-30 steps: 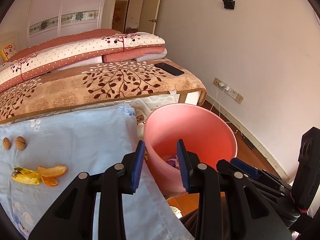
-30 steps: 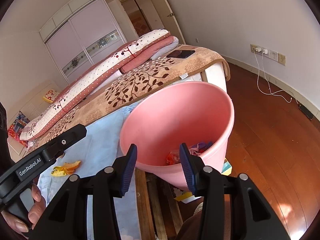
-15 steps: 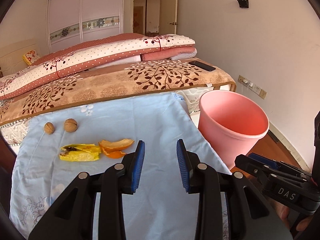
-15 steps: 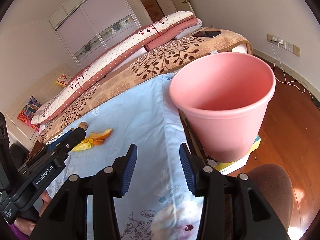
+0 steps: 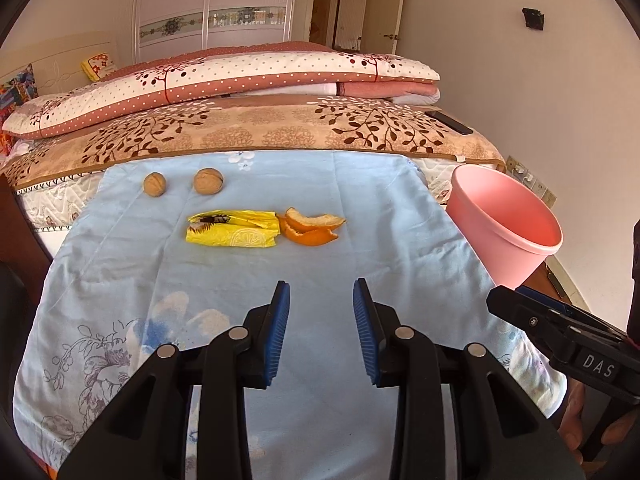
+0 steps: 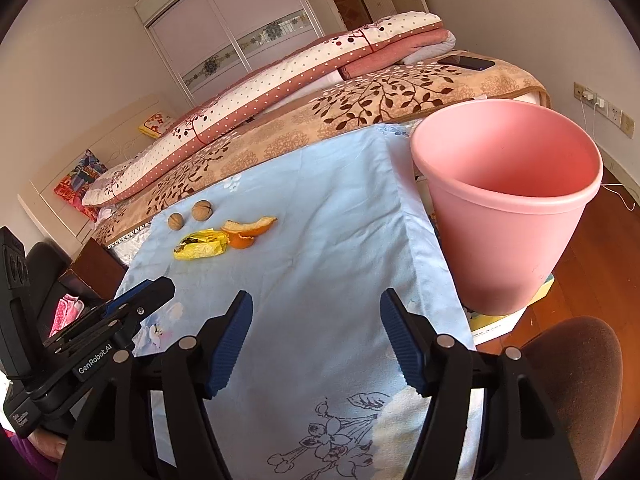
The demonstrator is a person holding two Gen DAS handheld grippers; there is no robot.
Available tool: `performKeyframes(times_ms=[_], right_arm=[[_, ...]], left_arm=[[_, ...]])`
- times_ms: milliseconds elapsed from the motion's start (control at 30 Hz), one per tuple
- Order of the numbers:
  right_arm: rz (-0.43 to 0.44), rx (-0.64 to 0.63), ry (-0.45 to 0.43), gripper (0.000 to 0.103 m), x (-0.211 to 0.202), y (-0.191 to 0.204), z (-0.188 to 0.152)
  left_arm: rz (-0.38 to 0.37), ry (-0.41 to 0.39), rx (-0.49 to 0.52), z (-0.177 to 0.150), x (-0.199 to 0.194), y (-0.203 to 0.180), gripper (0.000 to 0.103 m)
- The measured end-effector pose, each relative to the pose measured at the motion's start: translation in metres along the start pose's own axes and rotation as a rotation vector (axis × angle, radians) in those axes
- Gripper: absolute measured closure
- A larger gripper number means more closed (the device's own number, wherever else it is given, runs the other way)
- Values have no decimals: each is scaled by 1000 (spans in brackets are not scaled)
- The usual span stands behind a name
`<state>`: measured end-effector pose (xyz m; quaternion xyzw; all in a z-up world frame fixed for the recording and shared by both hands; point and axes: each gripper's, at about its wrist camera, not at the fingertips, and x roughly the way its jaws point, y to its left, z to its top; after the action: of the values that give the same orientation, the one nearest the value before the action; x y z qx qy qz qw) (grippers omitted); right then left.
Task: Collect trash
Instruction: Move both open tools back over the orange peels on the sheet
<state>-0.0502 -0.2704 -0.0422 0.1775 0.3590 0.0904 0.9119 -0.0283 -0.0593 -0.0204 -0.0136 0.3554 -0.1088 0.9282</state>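
Observation:
On a light blue cloth [image 5: 360, 200] lie a yellow wrapper [image 5: 232, 229], orange peel [image 5: 312, 228] right of it, and two walnuts [image 5: 208, 180] behind. They also show in the right wrist view: wrapper [image 6: 200, 244], peel [image 6: 248, 230], walnuts [image 6: 201, 211]. A pink bin [image 5: 506, 226] [image 6: 508, 200] stands off the cloth's right edge. My left gripper [image 5: 320, 328] is open and empty, hovering over the cloth short of the trash. My right gripper [image 6: 316, 336] is open wider and empty, over the cloth's near right part, left of the bin.
A bed [image 5: 280, 128] with folded quilts [image 5: 224, 80] and a black phone [image 5: 448, 122] lies behind the cloth. A brown stool [image 6: 576, 380] and wooden floor are right of the cloth. Wall sockets with a cable [image 6: 600, 108] are on the right wall.
Both grippers swung left, away from the bin, and now face the cloth and the trash. The right gripper's jaws have opened wider.

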Motion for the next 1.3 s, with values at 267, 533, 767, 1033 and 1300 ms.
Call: performKeyframes(times_ms=[267,533,767,1033,1300], right_arm=[[32,-79,34,24,14,22,-5],[67,-122,82,23,29,35,-5],[115,-204,129,24,42,56,-7],[132,-257,158,44,63,71,5],[123,-229,182,57,107,82,41]], left_arm=[[3,40,-92,-8,5,24,70],[3,60,-98,-10,10,29,70],[47,61,-148,-9,13,45,70],[62,55,-207,-9,16,64,70],[65,46,-240,-9,18,73,70]])
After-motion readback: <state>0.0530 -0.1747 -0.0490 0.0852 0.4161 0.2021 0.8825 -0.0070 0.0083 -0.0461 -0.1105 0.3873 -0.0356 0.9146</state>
